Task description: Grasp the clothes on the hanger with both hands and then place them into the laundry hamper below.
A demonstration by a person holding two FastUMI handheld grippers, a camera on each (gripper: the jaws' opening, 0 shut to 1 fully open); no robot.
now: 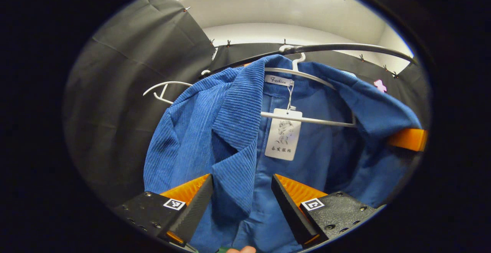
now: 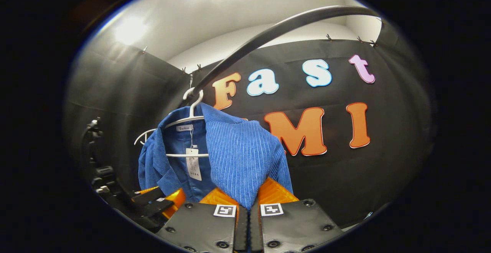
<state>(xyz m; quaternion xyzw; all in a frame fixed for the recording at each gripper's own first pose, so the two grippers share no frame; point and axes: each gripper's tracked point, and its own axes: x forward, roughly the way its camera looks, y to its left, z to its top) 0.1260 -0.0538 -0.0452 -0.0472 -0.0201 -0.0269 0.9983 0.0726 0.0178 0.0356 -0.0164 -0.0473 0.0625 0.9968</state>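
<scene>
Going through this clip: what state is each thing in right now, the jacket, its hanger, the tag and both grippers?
Blue corduroy jacket: hanging on the hanger, front open.
White hanger: hooked on the dark rail.
Paper tag: dangling inside the jacket from the collar label.
Left gripper: open, fingers either side of the jacket's lapel edge.
Right gripper: shut on the jacket's shoulder fabric.
Second white hanger: bare, beside the jacket.

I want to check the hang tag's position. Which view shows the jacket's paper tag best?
The left gripper view: the tag hangs large and face-on inside the open blue jacket, by the hanger's bar. In the right gripper view the tag is small and angled.
</scene>
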